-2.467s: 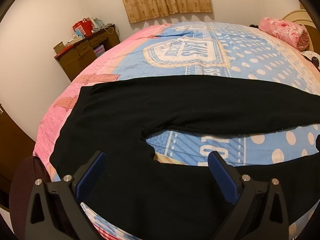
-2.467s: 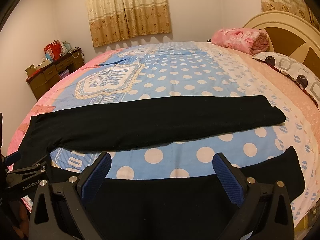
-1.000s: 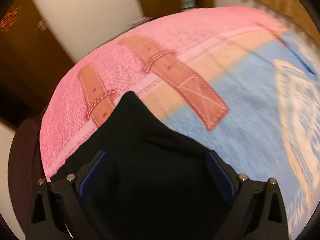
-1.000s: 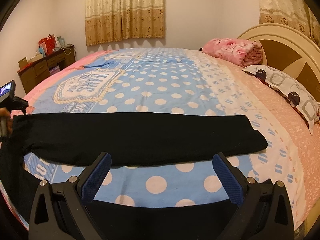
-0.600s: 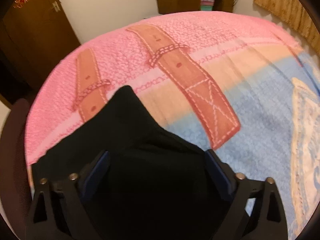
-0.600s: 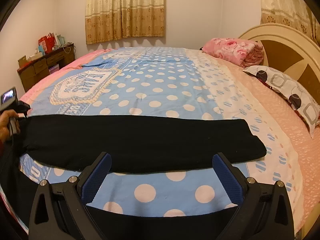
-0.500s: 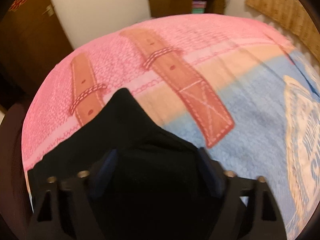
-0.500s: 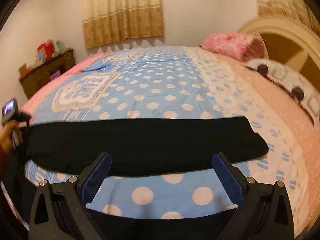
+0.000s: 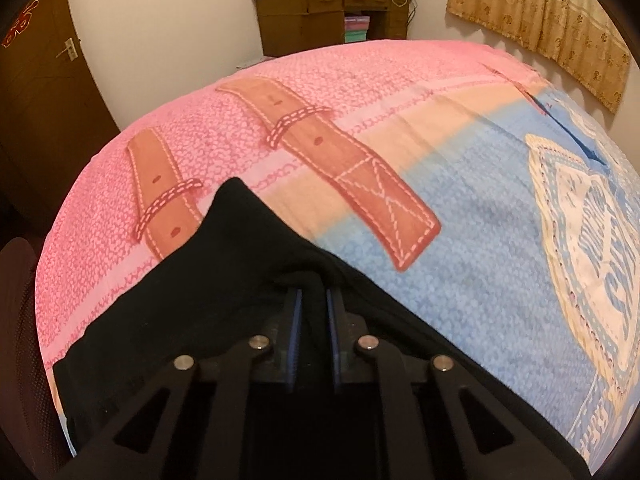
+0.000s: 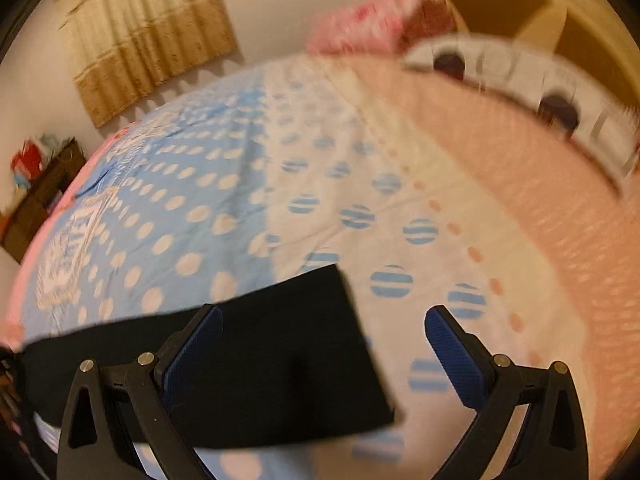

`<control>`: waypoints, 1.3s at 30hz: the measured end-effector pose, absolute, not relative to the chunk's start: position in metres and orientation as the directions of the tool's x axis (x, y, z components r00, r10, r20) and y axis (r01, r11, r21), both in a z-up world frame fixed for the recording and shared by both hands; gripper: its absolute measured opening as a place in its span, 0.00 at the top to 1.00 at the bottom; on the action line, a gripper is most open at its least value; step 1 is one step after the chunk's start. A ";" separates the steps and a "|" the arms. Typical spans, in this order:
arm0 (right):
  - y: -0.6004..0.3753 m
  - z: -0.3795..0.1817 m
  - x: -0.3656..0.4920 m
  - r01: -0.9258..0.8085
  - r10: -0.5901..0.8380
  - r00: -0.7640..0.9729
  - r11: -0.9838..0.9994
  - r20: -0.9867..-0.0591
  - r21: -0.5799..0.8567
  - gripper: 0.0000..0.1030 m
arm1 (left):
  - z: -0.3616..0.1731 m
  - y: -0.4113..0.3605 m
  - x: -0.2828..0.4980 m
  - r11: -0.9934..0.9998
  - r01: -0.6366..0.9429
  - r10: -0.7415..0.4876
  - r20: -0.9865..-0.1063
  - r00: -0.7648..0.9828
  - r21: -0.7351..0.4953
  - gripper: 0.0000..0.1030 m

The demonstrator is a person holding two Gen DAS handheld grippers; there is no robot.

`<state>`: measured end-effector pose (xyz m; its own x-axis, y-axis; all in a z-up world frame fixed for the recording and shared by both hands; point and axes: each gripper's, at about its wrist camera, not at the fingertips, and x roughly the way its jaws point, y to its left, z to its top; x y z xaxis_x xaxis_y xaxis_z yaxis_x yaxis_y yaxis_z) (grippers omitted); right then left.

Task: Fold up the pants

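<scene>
Black pants (image 9: 224,280) lie spread on the bed. In the left wrist view my left gripper (image 9: 312,300) is shut on a bunched fold of the pants at the waistband end, near the pink edge of the bedspread. In the blurred right wrist view my right gripper (image 10: 320,344) is open, with its blue pads (image 10: 192,356) wide apart over the hem end of one pant leg (image 10: 288,356). That leg lies flat on the dotted bedspread. The leg's end sits between the jaws, untouched.
The bed (image 10: 420,184) has a pink, blue and white dotted cover. A wooden desk (image 9: 332,16) with boxes stands by the wall. A brown door (image 9: 40,80) is at the left. Pillows (image 10: 520,76) and a cream headboard (image 10: 560,4) are at the right. Curtains (image 10: 148,36) hang behind.
My left gripper has closed on the waistband fabric; it was open half a second ago. My right gripper has swung right and down to the leg's hem end, still open.
</scene>
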<state>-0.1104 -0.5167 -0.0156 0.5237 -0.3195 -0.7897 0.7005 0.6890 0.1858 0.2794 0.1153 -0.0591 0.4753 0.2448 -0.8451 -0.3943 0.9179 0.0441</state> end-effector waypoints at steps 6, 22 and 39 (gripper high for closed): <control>-0.542 -0.045 -0.079 0.683 -0.281 0.496 0.710 -0.822 0.169 0.07 | -0.060 0.103 0.285 0.918 -0.387 0.274 -0.844 0.462 0.087 0.87; -0.460 0.067 -0.104 0.486 -0.330 0.704 0.870 -0.629 0.088 0.86 | 0.012 0.153 0.245 0.947 -0.310 0.124 -0.792 0.597 -0.085 0.94; -0.382 0.100 -0.252 0.468 -0.381 0.814 0.878 -0.439 0.105 0.86 | -0.007 0.166 0.234 0.947 -0.252 -0.052 -0.866 0.498 -0.202 0.42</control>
